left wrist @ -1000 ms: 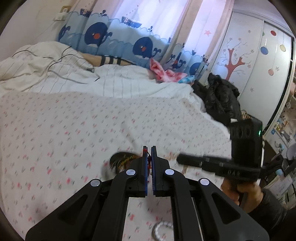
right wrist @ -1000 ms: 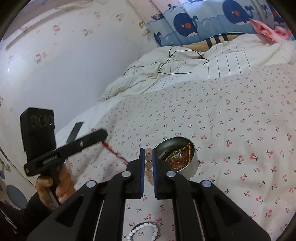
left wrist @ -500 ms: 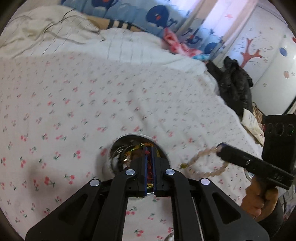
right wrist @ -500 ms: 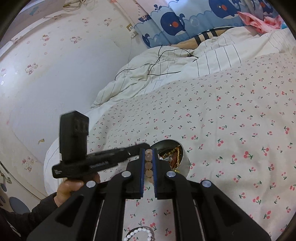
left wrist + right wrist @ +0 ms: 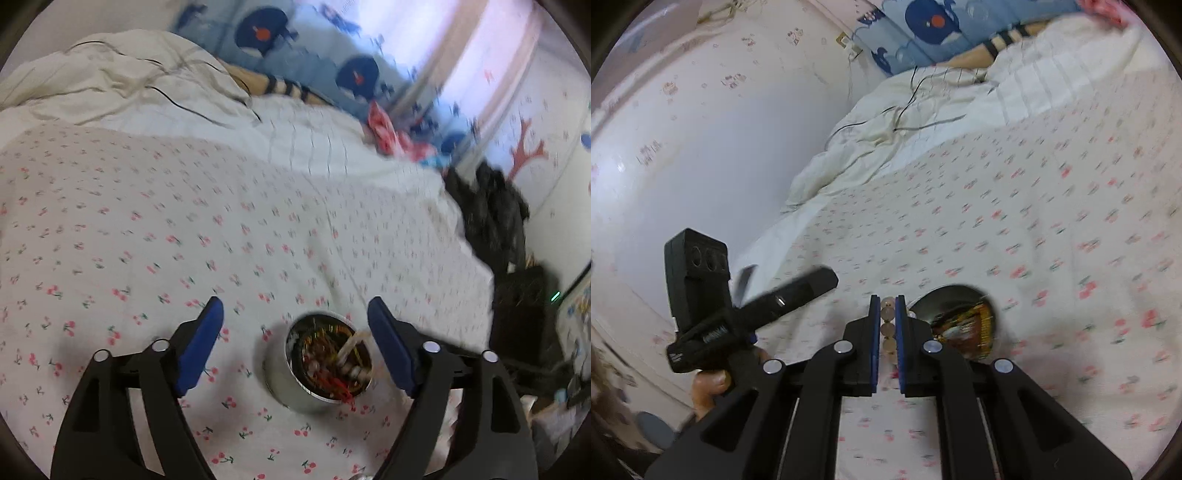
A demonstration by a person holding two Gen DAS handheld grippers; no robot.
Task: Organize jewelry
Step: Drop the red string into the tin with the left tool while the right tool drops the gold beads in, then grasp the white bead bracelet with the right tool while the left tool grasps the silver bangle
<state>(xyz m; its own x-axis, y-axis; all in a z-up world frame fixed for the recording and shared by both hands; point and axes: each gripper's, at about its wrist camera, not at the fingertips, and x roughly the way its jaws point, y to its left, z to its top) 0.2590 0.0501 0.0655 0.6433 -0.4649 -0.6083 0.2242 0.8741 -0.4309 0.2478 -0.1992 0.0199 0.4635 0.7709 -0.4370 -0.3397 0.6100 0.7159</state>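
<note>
Shiny metal tin (image 5: 295,391), cloth bedsheet (image 5: 147,229)

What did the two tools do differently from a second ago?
The left tool was shut on a red string; it moved over the tin, opened wide and let go, so the string now lies in the tin. The right tool moved closer to the tin, and the beads it pinches now reach down into it. The tin stayed put on the bed.
</note>
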